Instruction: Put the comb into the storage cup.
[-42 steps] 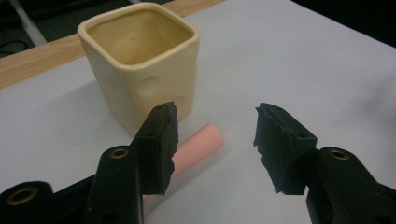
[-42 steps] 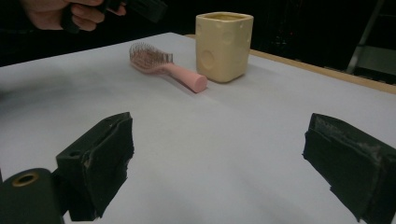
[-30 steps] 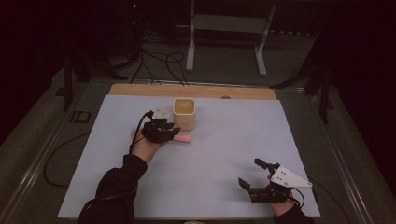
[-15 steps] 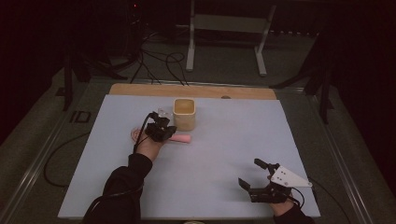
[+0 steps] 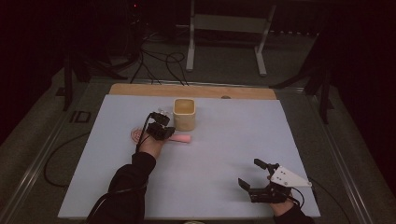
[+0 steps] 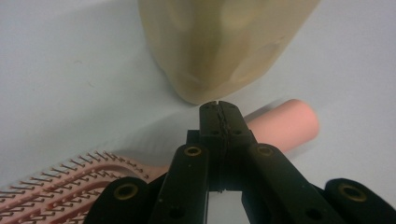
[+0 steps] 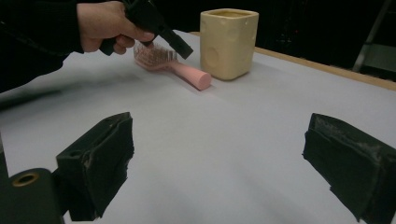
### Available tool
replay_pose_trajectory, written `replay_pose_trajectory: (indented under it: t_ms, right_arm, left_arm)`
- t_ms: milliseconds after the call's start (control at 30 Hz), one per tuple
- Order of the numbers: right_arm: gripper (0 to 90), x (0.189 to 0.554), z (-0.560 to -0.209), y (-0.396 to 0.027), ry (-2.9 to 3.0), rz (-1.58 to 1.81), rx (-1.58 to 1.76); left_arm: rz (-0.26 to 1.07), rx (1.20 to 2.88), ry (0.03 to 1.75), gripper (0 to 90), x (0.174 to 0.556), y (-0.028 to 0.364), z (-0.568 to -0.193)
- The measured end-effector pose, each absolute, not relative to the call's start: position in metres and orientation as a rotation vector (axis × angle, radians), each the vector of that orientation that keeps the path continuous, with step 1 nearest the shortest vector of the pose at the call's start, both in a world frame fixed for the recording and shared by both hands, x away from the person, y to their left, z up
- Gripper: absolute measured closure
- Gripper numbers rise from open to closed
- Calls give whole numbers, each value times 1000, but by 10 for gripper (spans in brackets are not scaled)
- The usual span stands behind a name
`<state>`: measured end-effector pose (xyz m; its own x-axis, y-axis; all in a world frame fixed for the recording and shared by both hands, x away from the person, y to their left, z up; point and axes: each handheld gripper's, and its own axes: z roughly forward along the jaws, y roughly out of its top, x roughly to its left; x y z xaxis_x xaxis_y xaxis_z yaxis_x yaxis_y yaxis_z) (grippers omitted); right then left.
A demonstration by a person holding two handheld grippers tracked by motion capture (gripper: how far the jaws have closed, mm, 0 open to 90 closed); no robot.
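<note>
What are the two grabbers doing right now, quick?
Left gripper: shut, jaws together over the pink hairbrush, nothing between them.
Right gripper: open, holding nothing, above the table.

L gripper jaws shut, prob. empty; R gripper wide open.

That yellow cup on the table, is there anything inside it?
The cup looks empty near its rim in the high view, but its walls hide the bottom. A pink hairbrush lies on the table beside it.
</note>
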<state>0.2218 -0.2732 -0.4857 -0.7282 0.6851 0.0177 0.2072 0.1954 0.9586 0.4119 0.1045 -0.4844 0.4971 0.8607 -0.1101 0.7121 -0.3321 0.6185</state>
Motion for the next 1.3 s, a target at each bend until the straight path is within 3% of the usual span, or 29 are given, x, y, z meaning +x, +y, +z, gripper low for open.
replay_pose_trajectory:
  t_ms: [733, 1300]
  right_arm:
    - [83, 223, -486, -276, 2059, 1551, 839]
    - [83, 222, -484, -277, 2046, 1547, 850]
  left_arm:
    - [292, 2123, 1352, 900, 422, 97, -497]
    - [268, 2200, 1298, 900, 411, 90, -496]
